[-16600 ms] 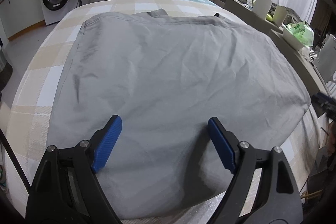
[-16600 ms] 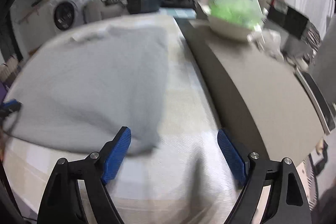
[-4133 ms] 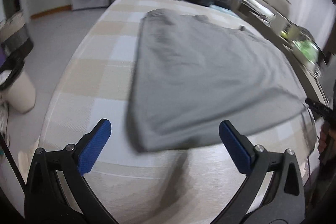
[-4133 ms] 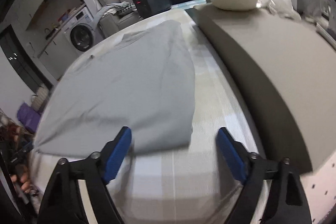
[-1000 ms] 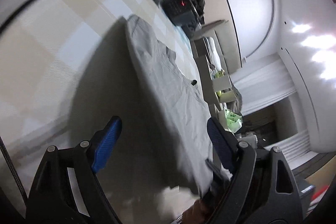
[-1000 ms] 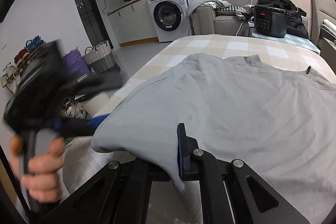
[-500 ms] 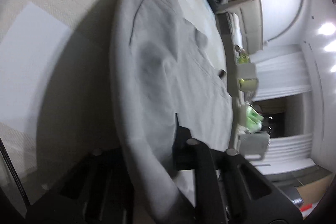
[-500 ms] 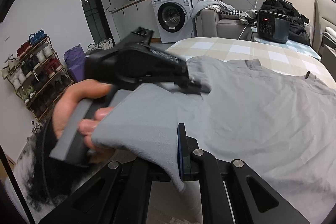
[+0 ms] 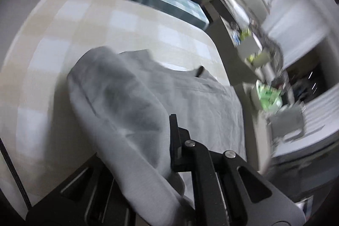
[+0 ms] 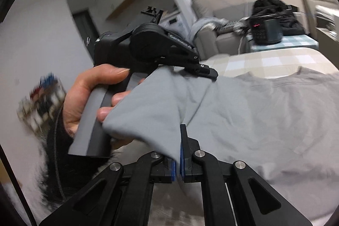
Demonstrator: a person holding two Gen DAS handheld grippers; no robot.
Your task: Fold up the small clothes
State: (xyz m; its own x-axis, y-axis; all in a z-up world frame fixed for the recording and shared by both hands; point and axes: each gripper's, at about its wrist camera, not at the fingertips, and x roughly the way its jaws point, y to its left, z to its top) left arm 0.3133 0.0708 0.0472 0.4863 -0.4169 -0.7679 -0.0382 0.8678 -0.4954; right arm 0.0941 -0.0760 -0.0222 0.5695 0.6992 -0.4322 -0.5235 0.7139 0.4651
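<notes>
Right wrist view: right tool (image 10: 180,164) has its blue pads pressed together on the near hem of the grey garment (image 10: 264,111), cloth pinched between them. Left tool (image 10: 208,73) shows at the left, gripped by a hand (image 10: 84,96), its black jaws clamped on another bit of the same hem, with cloth draping from the tip back over the fingers. Left wrist view confirms: left tool (image 9: 172,141) closed, grey garment (image 9: 131,111) bunched up over it, motion blur heavy. Near edge is lifted off the bed (image 10: 264,60); far part with the neckline lies flat on the checked beige cover. Step in hand looks like the first lengthwise fold, both near corners held up. Next move probably needs both tools to carry the hem toward the far neckline together, keep it taut and level, lay it down edge to edge, then release; uneven travel risks a skewed fold. Room: black appliance with red display (image 10: 266,32) on a blue-checked stand beyond the bed, sofa (image 10: 211,35) with clothes piled on it, shoe rack (image 10: 42,103) blurred at left, and a long ledge (image 9: 243,69) on the right holding something green (image 9: 269,96).
</notes>
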